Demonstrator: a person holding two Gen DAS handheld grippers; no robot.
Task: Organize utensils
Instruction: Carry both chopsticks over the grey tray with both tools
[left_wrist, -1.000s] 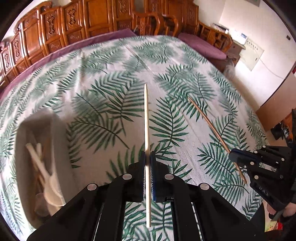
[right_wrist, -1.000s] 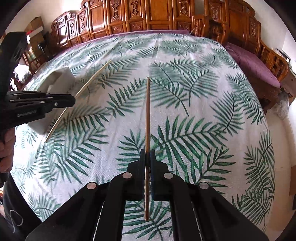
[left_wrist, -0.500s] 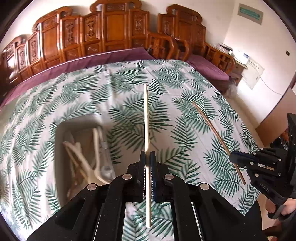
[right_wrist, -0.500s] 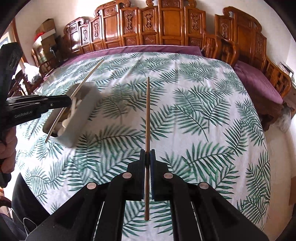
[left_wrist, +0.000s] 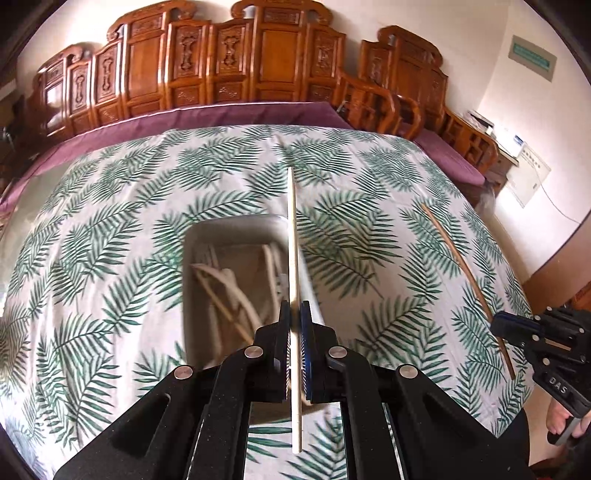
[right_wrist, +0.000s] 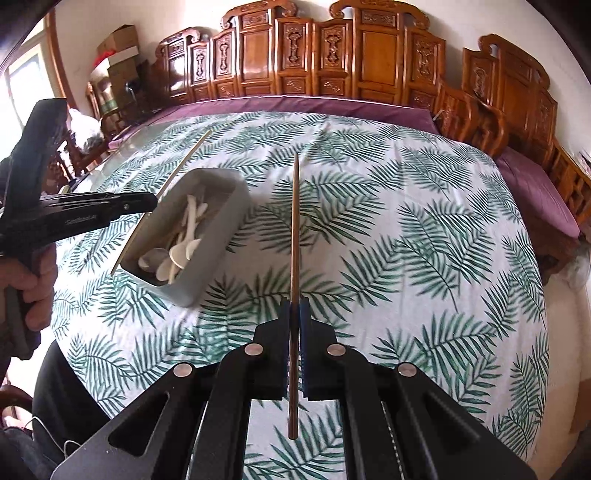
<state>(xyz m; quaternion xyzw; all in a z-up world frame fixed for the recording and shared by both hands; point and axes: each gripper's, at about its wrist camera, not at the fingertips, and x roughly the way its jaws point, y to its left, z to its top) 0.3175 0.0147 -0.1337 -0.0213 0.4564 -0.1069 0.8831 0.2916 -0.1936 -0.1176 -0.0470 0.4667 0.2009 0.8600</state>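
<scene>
Carved wooden chairs ring a leaf-print tablecloth (left_wrist: 110, 236). At lower centre the left gripper (left_wrist: 294, 317) clamps a pale chopstick (left_wrist: 293, 240) over the grey box (right_wrist: 218, 236); the right gripper (right_wrist: 294, 314) clamps a brown chopstick (right_wrist: 294, 221).

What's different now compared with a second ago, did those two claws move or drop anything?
Both claws have travelled toward the grey box of spoons; the left claw now hangs at its edge, the right claw just beside it. Nothing was dropped: the pale chopstick stays clamped in the left, the brown chopstick in the right.
</scene>
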